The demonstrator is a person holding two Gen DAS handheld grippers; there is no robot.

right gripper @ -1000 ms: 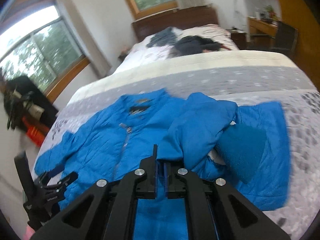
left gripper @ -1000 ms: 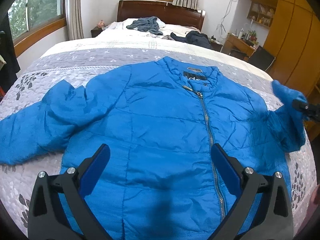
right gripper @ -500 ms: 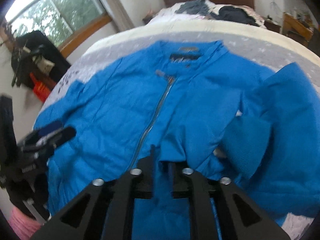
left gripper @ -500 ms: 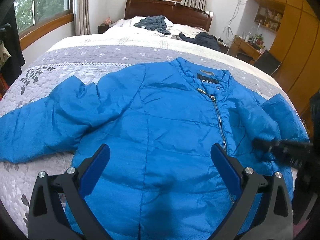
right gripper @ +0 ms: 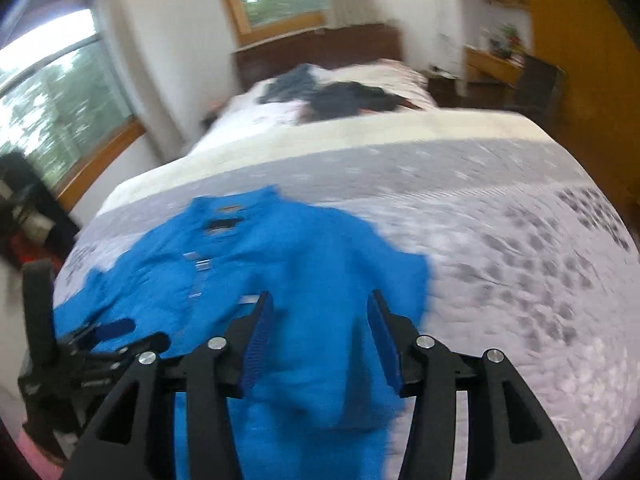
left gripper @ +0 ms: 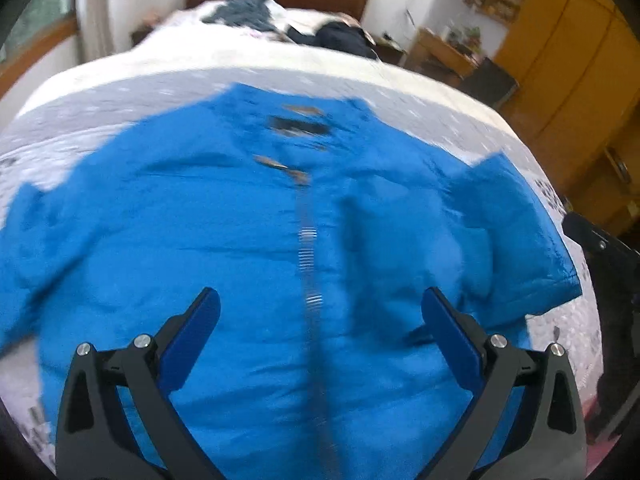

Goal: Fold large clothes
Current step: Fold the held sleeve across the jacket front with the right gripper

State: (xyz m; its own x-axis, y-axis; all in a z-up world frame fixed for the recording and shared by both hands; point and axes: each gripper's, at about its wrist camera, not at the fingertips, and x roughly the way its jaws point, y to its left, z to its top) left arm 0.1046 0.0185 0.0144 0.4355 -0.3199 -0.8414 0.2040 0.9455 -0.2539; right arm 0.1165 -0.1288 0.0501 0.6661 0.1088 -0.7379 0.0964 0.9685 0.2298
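On the bed (right gripper: 500,200) the blue jacket (left gripper: 248,248) lies zipped, its right sleeve (left gripper: 508,240) folded inward, left sleeve and body unfolded; left tool (left gripper: 320,312) gapes wide, right tool (right gripper: 320,320) parted, both empty.

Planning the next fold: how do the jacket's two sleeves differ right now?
The right sleeve is folded in over the jacket's front; the left sleeve lies spread outward on the bed. The right sleeve forms a raised double layer; the left lies single and flat. Both are the same blue padded fabric, and neither is gripped.
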